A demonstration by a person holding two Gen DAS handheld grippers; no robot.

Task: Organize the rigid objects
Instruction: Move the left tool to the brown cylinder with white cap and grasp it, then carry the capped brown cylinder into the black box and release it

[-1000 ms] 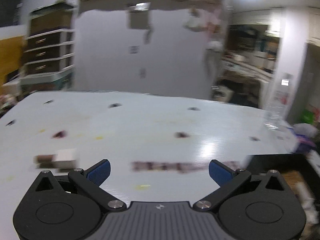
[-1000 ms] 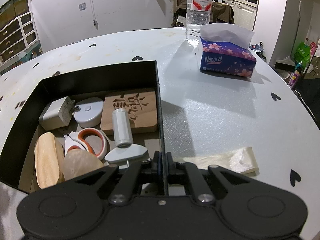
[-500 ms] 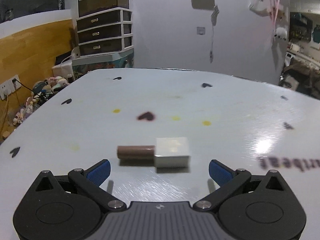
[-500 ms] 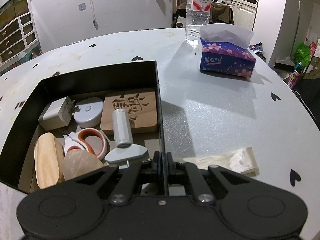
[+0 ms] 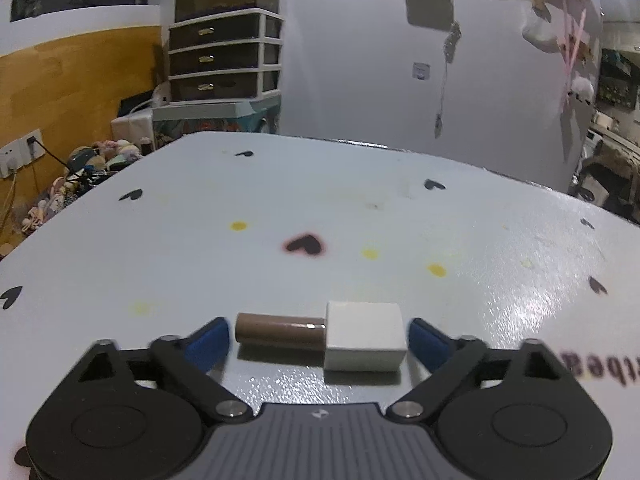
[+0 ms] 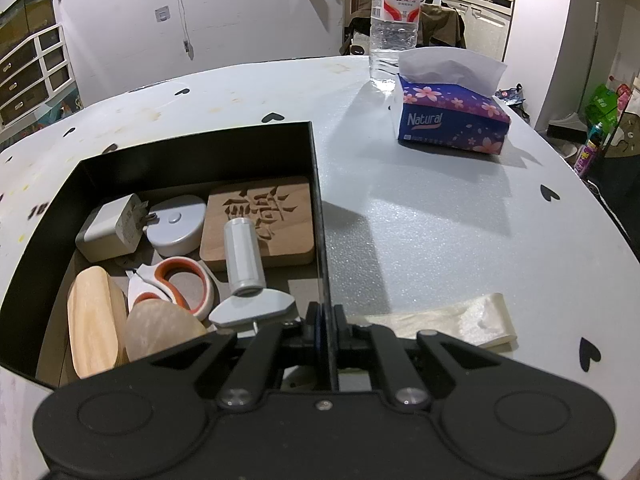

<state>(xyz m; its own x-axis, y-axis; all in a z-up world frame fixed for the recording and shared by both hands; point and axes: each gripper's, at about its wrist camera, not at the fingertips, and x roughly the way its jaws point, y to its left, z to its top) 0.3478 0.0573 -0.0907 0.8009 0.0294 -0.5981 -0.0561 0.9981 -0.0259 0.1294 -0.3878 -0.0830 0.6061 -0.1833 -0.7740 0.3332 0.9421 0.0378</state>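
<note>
In the left wrist view a small object with a brown cylinder and a white block head (image 5: 362, 336) lies on the white table (image 5: 320, 208). My left gripper (image 5: 318, 338) is open, with its blue fingertips on either side of the object, apart from it. In the right wrist view my right gripper (image 6: 322, 320) is shut on the right wall of a black box (image 6: 318, 208). The box holds a white charger (image 6: 110, 226), a carved wooden block (image 6: 260, 220), a silver cylinder (image 6: 242, 256), scissors (image 6: 176, 284) and a wooden piece (image 6: 92, 320).
A blue tissue box (image 6: 452, 120) and a water bottle (image 6: 394, 20) stand at the far right of the table. A crumpled plastic bag (image 6: 452, 320) lies near my right gripper. A drawer unit (image 5: 224, 60) stands beyond the table's far edge.
My left gripper has swung left and closed in on the brown and white object, which now lies between its open fingertips. The right gripper has not moved.
</note>
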